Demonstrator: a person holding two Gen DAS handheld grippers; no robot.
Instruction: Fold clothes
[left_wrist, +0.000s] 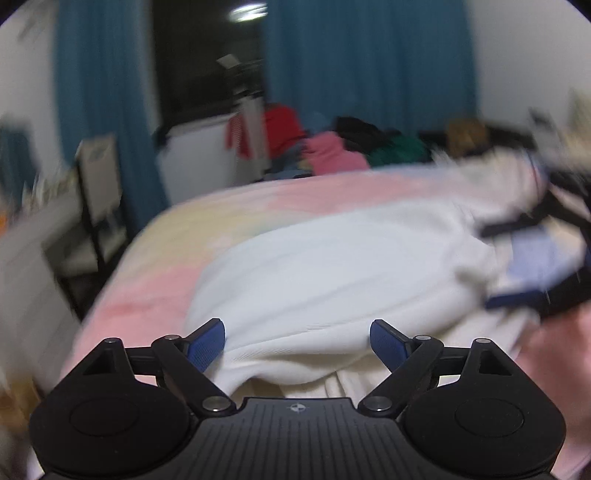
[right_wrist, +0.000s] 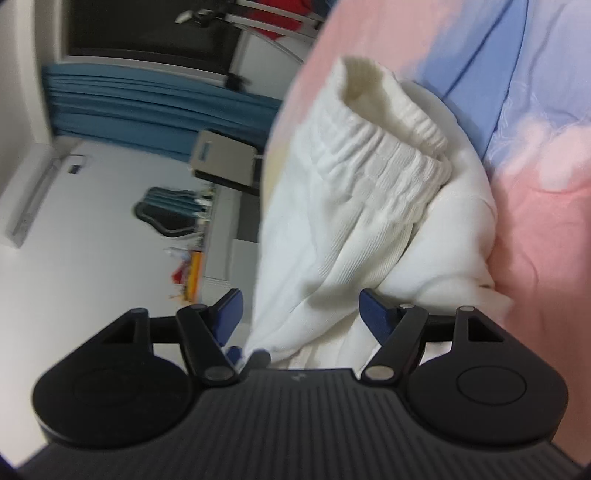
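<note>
Blue curtains, chair

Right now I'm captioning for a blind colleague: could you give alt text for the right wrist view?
A white ribbed knit garment with an elastic waistband lies bunched on a pink and blue bedsheet, its fabric running between the open blue-padded right tongs. The view is rolled sideways, with teal pleated curtains behind.

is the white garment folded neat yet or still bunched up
Bunched, not neatly folded. The white garment lies in loose rumpled heaps on the pink bedspread, its elastic waistband gaping open and creased.
</note>
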